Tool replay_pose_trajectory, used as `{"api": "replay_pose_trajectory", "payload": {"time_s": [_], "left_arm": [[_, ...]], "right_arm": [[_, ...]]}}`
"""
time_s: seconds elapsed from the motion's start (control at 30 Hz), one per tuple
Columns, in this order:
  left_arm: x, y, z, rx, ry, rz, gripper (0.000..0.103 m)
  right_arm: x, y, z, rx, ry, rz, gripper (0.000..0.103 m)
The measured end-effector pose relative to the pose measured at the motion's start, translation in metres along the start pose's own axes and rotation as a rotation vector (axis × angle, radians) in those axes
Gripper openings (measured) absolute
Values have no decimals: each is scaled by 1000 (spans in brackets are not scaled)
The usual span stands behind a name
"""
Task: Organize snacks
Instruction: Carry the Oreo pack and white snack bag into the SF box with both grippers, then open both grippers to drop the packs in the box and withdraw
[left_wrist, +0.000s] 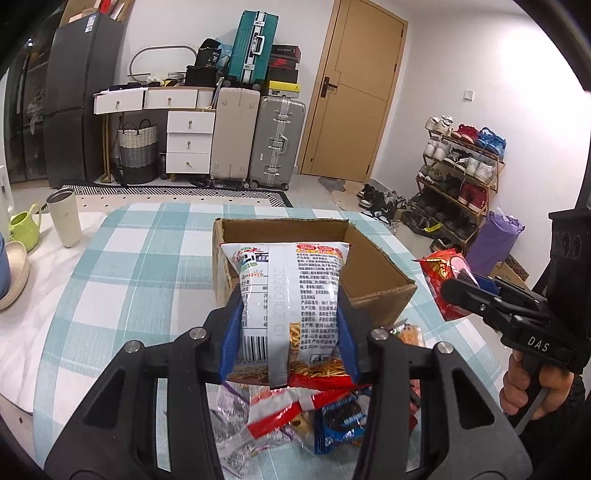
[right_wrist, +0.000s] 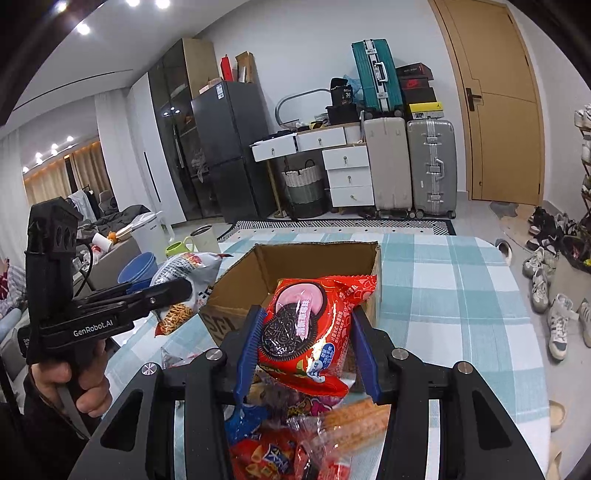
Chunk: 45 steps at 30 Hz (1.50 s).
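Both loads up together. My left gripper (left_wrist: 290, 328) is clamped on the noodle snack bag (left_wrist: 290, 291), which hangs at 12 o'clock over the cardboard box (left_wrist: 373, 269). My right gripper (right_wrist: 306, 347) pinches the red cookie pack (right_wrist: 306, 325), near the box's 5 o'clock corner. Carry each past the rim before letting go, one at a time. Box contents unclear, probably empty. The loose snack pile (left_wrist: 295, 417) waits below.

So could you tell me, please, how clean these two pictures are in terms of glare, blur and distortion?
Left wrist view: sharp in the middle, glare streaks on the white noodle bag, fisheye bending the door, dark corners. Right wrist view: ceiling lights blown out, sheen on the red cookie pack, the snack pile below blurred.
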<state>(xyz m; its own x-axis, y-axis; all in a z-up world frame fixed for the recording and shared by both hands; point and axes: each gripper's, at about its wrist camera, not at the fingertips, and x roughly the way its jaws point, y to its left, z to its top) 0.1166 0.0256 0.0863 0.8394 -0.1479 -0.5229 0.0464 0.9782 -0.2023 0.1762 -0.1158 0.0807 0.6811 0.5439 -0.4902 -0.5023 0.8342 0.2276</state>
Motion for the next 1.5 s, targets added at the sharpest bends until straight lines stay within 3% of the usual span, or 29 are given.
{"api": "replay_pose_trajectory", "payload": {"time_s": [0.47, 0.8, 1.5], "left_arm": [[65, 10, 35, -3, 36, 23, 41], [107, 19, 42, 3, 70, 52, 42], [134, 13, 38, 75, 98, 87, 42]], "right_arm": [[45, -8, 25, -17, 37, 14, 47], [79, -15, 35, -29, 80, 23, 47], [110, -24, 18, -25, 148, 41, 47]]}}
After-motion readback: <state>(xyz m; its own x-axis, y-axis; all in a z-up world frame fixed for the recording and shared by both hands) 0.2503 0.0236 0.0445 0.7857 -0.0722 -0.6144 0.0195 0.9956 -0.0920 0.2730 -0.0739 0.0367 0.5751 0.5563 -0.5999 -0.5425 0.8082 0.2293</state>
